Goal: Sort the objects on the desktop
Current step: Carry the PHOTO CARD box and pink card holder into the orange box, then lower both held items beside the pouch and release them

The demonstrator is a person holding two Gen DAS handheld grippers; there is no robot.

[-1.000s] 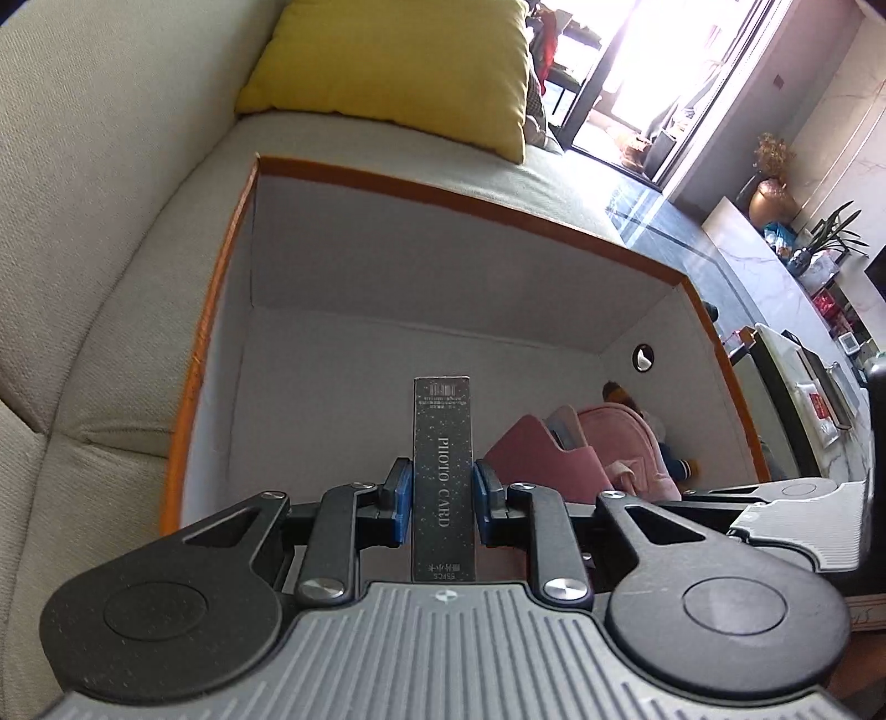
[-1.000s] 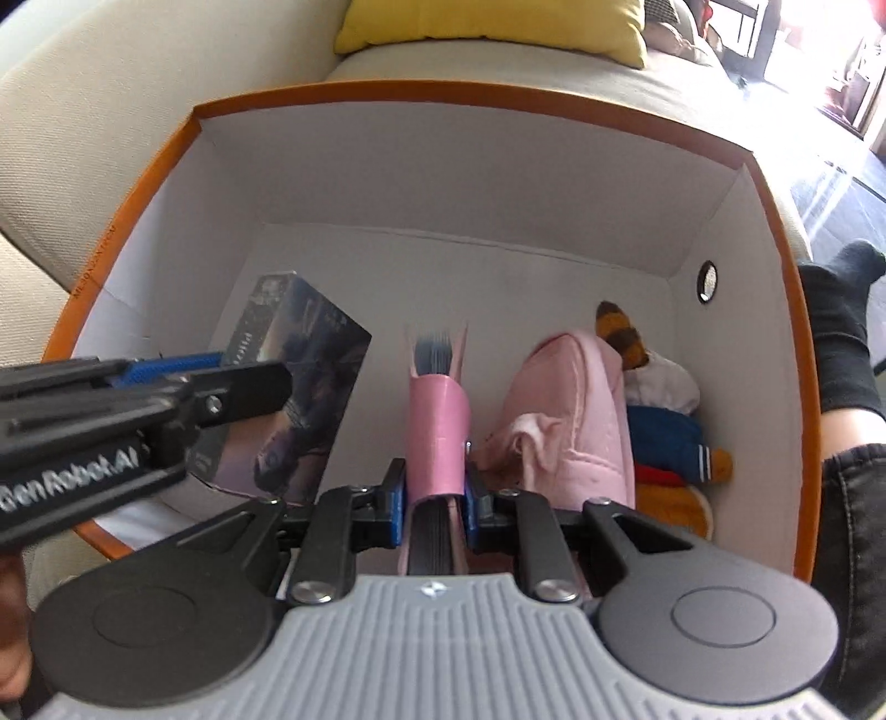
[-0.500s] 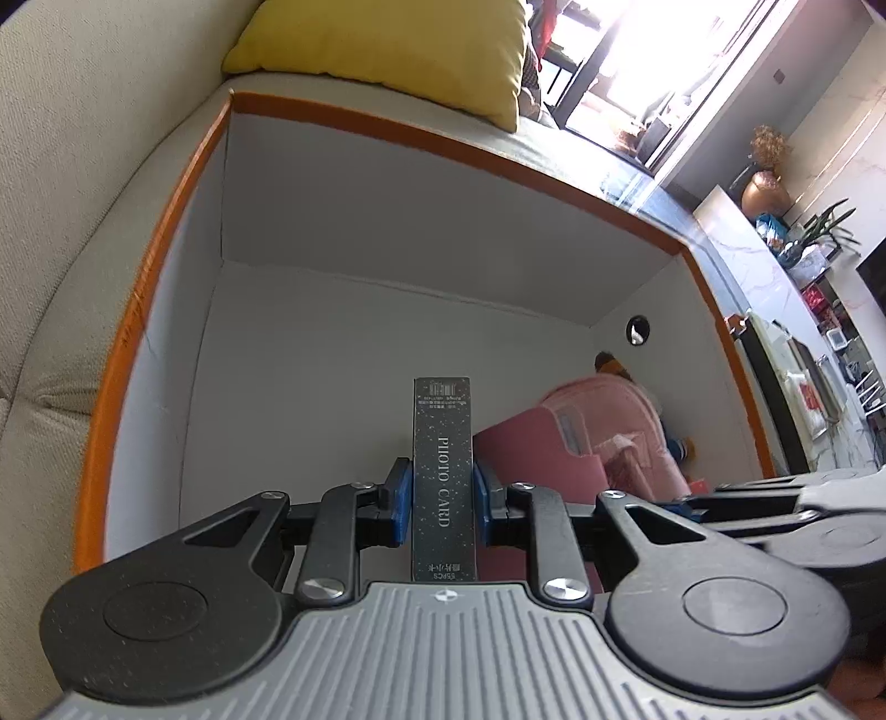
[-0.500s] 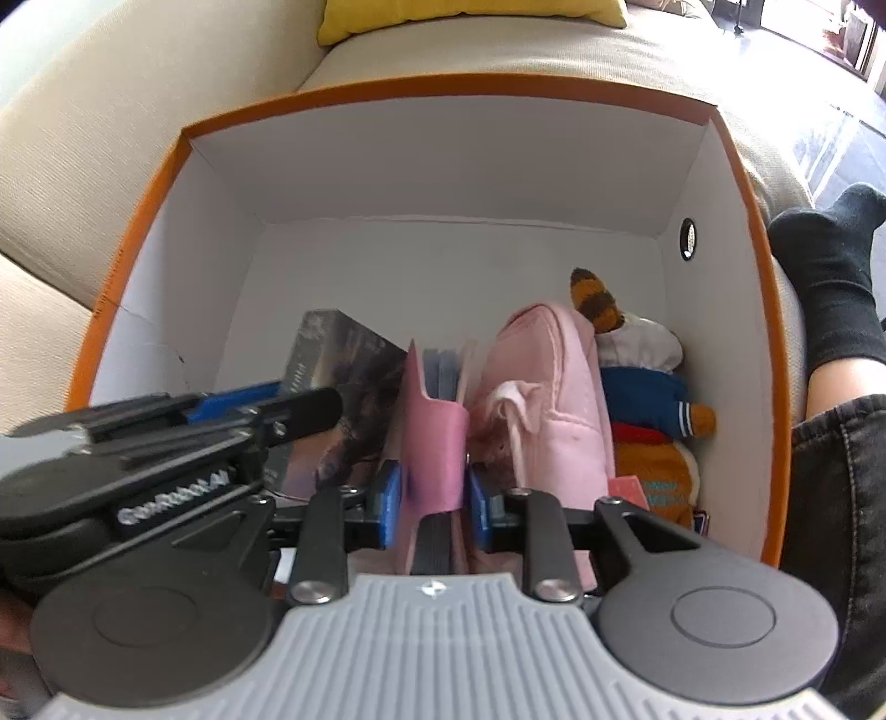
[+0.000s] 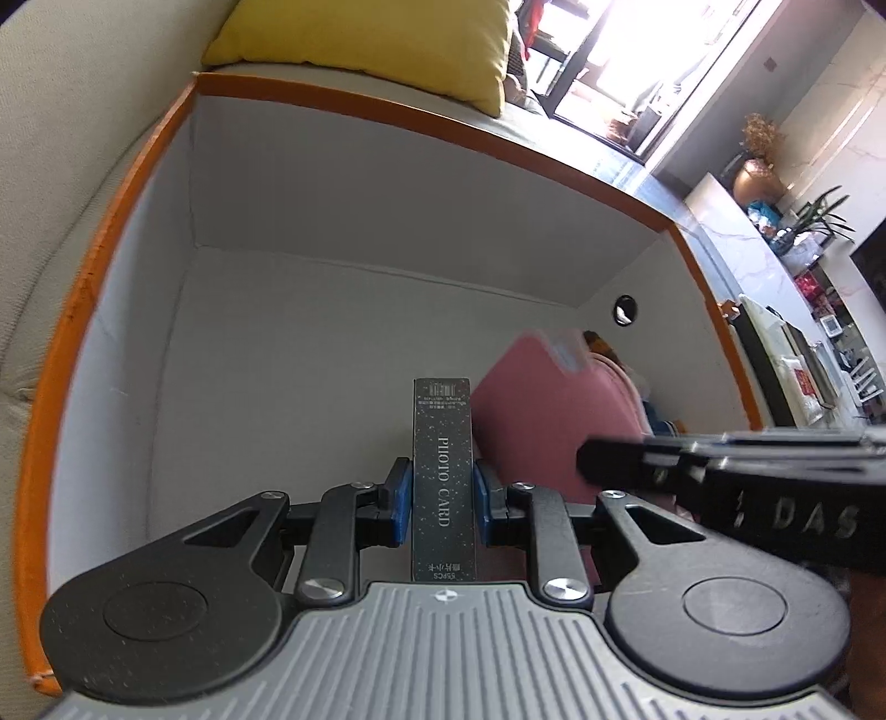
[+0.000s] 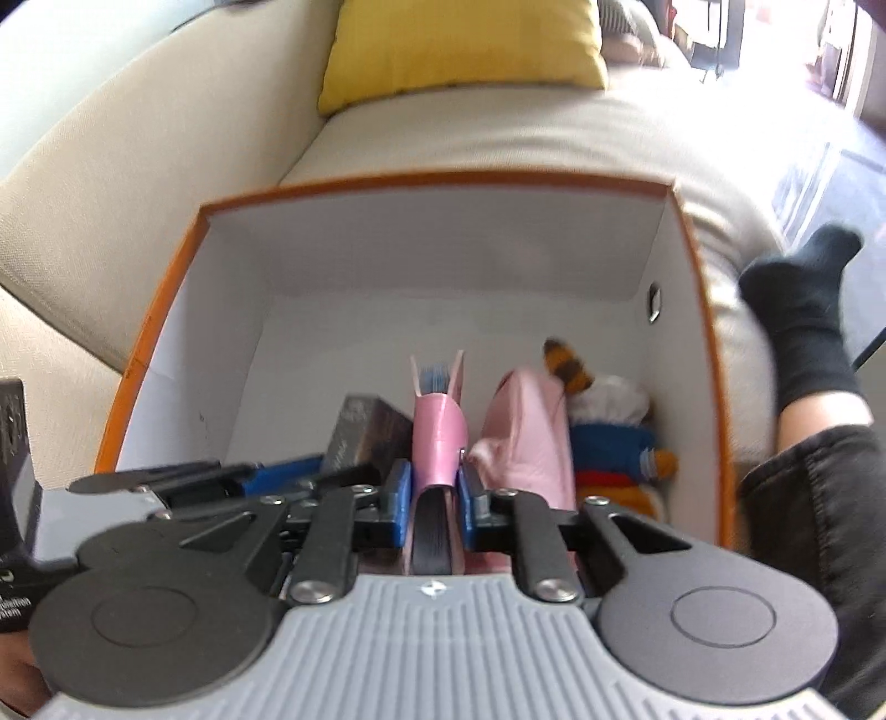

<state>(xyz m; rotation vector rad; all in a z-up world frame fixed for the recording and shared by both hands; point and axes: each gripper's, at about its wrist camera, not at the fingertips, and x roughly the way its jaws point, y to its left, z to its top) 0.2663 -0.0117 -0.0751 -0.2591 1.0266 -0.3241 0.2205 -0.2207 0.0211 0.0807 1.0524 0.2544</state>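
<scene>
My left gripper (image 5: 442, 495) is shut on a dark "PHOTO CARD" box (image 5: 443, 471), held upright inside the orange-rimmed white storage box (image 5: 111, 266). My right gripper (image 6: 434, 495) is shut on a pink notebook (image 6: 437, 432), held on edge inside the same box (image 6: 166, 310). The card box (image 6: 365, 437) and left gripper (image 6: 232, 479) show just left of the notebook in the right wrist view. The notebook (image 5: 542, 421) and right gripper (image 5: 720, 459) show at right in the left wrist view.
A pink bag (image 6: 526, 437) and a plush toy (image 6: 609, 421) lie at the box's right side. The box sits on a beige sofa (image 6: 166, 166) with a yellow cushion (image 6: 459, 50). A person's leg in a black sock (image 6: 803, 310) lies right of the box.
The right gripper has pulled back and up with the notebook, so the box looks farther away. The left gripper has lowered deeper into the box beside the notebook.
</scene>
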